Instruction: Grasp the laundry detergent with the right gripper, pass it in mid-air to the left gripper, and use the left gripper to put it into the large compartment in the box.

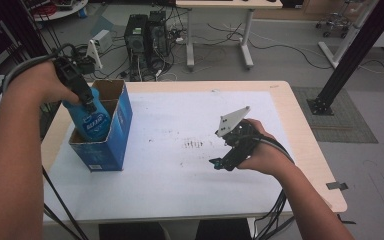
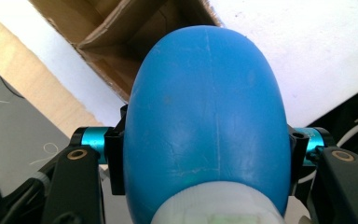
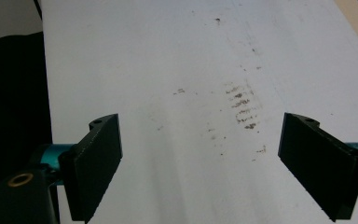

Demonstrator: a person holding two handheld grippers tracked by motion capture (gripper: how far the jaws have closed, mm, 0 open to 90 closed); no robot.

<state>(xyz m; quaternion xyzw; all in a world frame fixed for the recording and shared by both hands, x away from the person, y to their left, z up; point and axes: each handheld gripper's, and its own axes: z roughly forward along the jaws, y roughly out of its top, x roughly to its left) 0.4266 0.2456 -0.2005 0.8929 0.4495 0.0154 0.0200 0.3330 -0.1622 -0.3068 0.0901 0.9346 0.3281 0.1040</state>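
Note:
A blue plastic bottle (image 1: 92,120) with a white label hangs bottom-down inside an open blue cardboard box (image 1: 115,135) at the table's left. My left gripper (image 1: 86,100) is shut on the bottle's upper part, above the box's opening. In the left gripper view the bottle (image 2: 205,116) sits wedged between both jaws, with the box's brown inside (image 2: 121,32) beyond it. My right gripper (image 1: 219,163) rests low over the white sheet to the right of centre, pointing left. Its jaws stand wide apart with nothing between them (image 3: 200,154).
A white sheet (image 1: 180,165) with dark smudges (image 1: 194,144) covers most of the wooden table (image 1: 300,130). Cables trail off the table's front edge from both hands. Computer towers (image 1: 145,35) and a desk stand on the floor beyond the far edge.

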